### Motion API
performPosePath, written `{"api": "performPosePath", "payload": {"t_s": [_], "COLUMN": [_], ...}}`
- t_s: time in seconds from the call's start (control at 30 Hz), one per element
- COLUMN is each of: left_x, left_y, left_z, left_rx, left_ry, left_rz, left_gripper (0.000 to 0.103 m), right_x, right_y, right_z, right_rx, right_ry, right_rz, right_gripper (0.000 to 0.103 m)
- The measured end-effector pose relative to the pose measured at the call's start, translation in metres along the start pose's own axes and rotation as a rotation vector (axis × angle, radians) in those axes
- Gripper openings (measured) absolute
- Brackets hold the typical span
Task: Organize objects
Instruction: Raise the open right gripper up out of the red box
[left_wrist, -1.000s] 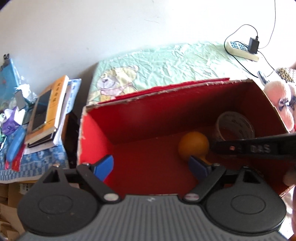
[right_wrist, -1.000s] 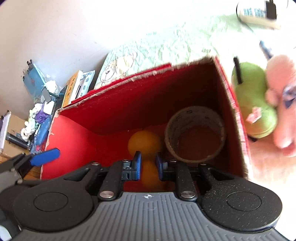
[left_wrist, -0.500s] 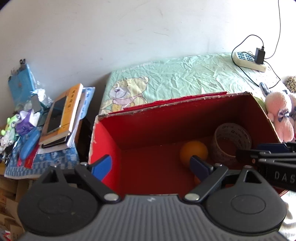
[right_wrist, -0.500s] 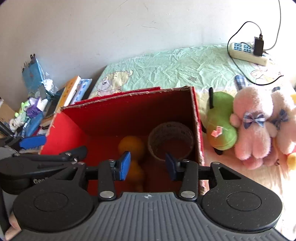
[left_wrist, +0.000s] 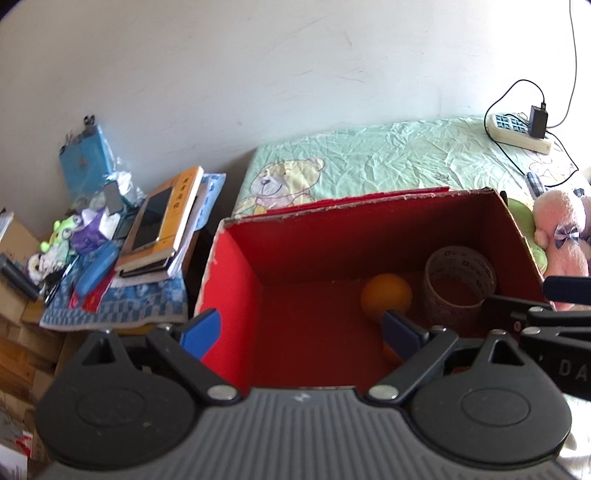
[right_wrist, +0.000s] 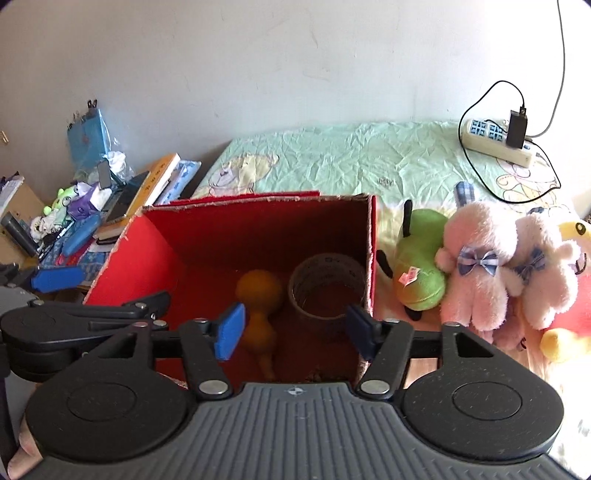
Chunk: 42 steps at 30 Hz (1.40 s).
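Note:
An open red cardboard box (left_wrist: 369, 240) (right_wrist: 258, 229) stands on the bed. On its floor lie an orange gourd-shaped toy (left_wrist: 386, 295) (right_wrist: 258, 291) and, to its right, a roll of tape (left_wrist: 460, 280) (right_wrist: 327, 284). My right gripper (right_wrist: 295, 332) hovers over the box's near edge. Its jaws are opening and nothing is pressed between the blue pads; the gourd lies below them. My left gripper (left_wrist: 301, 330) is open and empty above the box's left half. The right gripper (left_wrist: 546, 321) shows at the right edge of the left wrist view.
Right of the box lie a green plush (right_wrist: 417, 273), pink plush bunnies (right_wrist: 476, 266) and a yellow-and-white plush (right_wrist: 569, 236). A power strip (right_wrist: 495, 144) with cables sits at the back right. Left of the bed is a cluttered stack of books (left_wrist: 162, 218).
The right jaws went from nearly shut around the orange gourd to wide apart, leaving it on the box floor. Both grippers drew back and upward out of the box.

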<state>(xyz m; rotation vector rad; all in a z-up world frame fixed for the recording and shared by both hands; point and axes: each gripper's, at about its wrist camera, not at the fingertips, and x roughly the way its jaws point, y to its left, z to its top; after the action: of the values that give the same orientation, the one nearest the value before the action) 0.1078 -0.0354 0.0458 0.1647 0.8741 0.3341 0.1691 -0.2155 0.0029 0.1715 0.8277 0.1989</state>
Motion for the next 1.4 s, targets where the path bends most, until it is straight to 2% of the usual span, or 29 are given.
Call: {"api": "performPosePath", "payload": {"t_s": [0.33,0.47,0.63,1.13,1.27,1.4], "left_x": [-0.019,-0.022,-0.023,-0.016,-0.008,-0.005], "left_y": [-0.006,-0.005,0.002,0.038,0.047,0.053], "left_z": [-0.019,-0.026,-0.033,-0.032,-0.034,-0.037], "left_rx": [-0.041,-0.058,-0.072,0.017,0.018,0.036], "left_ry": [0.047,0.081,0.100,0.024,0.047,0.035], "left_rz": [0.056,0.066,0.071,-0.051,-0.098,-0.095], "left_gripper": [0.095,0.099,0.100,0.102,0.103,0.103], "right_x": [-0.012,-0.015,-0.018,-0.016,-0.016,-0.018], "right_y": [-0.010,-0.013,-0.005,0.037,0.042,0.045], "right_z": [-0.013,-0.015,-0.018,-0.024,-0.029,-0.033], "right_rx": [-0.018,-0.002,-0.007,0.068,0.099,0.132], "right_ry": [0.022,0.042,0.059,-0.017,-0.016,-0.028], "right_rz": [0.050,0.072,0.071,-0.083,-0.120,-0.160], "right_gripper": [0.066,0.066,0.066,0.067,0.067,0.067]}}
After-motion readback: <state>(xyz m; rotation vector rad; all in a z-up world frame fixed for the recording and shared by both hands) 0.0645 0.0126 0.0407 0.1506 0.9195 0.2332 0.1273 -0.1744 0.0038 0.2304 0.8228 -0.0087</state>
